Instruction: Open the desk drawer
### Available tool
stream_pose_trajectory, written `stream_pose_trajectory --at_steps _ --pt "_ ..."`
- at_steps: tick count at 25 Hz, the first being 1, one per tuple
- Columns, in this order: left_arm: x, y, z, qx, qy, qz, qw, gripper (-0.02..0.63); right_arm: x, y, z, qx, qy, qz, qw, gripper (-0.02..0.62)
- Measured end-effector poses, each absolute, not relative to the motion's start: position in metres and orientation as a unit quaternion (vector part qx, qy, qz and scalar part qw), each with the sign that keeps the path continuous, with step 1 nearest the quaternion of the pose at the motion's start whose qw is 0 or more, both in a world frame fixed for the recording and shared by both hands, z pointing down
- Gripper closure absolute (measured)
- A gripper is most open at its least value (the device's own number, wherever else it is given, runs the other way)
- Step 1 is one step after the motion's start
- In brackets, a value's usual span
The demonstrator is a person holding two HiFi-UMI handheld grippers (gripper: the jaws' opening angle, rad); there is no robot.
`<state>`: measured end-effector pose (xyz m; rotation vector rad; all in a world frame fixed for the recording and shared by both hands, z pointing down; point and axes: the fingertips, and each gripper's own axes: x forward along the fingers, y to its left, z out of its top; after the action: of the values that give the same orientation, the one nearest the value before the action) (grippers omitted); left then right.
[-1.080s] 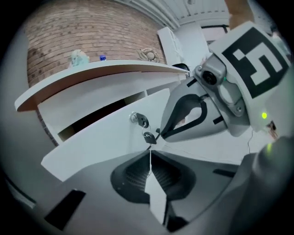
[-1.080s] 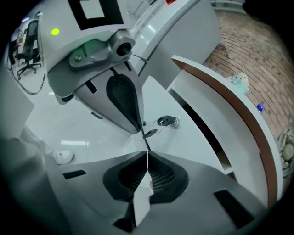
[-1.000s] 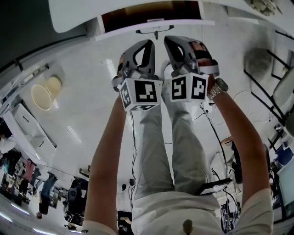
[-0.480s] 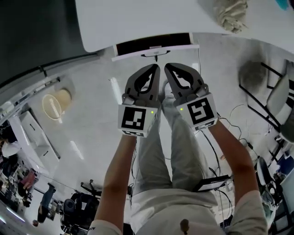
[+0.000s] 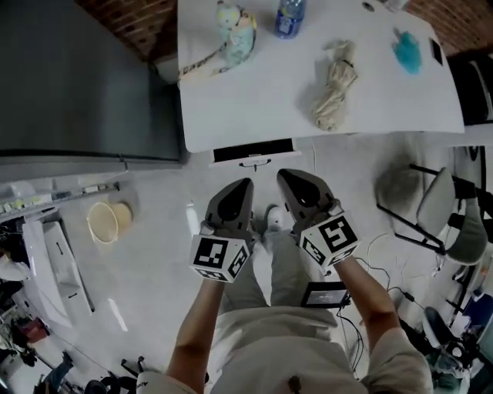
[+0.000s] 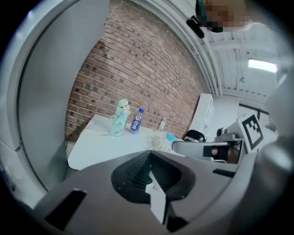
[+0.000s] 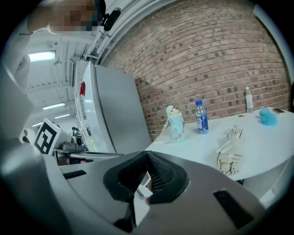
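The white desk (image 5: 254, 100) fills the top of the head view. Under its front edge the drawer (image 5: 253, 151) shows as a dark strip, with a white front and a small dark handle (image 5: 255, 164). Both grippers hang side by side in front of it, touching nothing. My left gripper (image 5: 245, 185) is shut and empty, its jaws meeting over the desk in the left gripper view (image 6: 149, 152). My right gripper (image 5: 283, 175) is likewise shut and empty in the right gripper view (image 7: 147, 153).
On the desk stand a pale green bottle (image 5: 235, 27), a blue-labelled water bottle (image 5: 289, 17), a folded beige umbrella (image 5: 335, 85) and a small blue object (image 5: 407, 52). A grey cabinet (image 5: 77, 77) is left, a chair (image 5: 431, 204) right, a cream bucket (image 5: 104, 222) on the floor.
Both grippers have risen and rolled, their marker cubes turning. The view has lifted, so the whole desk top now shows and the drawer looks smaller.
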<state>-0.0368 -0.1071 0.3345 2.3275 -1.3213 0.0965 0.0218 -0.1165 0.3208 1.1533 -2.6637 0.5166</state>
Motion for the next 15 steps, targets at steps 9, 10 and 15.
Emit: stream_pose_trajectory --at_steps 9,10,15 --pt "-0.058 -0.081 0.207 0.845 -0.502 -0.004 0.186 0.598 0.062 -0.084 0.190 0.394 -0.906 0.142 0.061 0.569" --pt "-0.057 -0.077 0.194 0.846 -0.502 -0.004 0.179 0.598 0.069 -0.081 0.176 0.402 -0.903 0.141 0.053 0.569" --pt "-0.056 -0.051 0.141 0.853 -0.497 -0.005 0.159 0.598 0.108 -0.065 0.122 0.448 -0.884 0.133 0.020 0.569"
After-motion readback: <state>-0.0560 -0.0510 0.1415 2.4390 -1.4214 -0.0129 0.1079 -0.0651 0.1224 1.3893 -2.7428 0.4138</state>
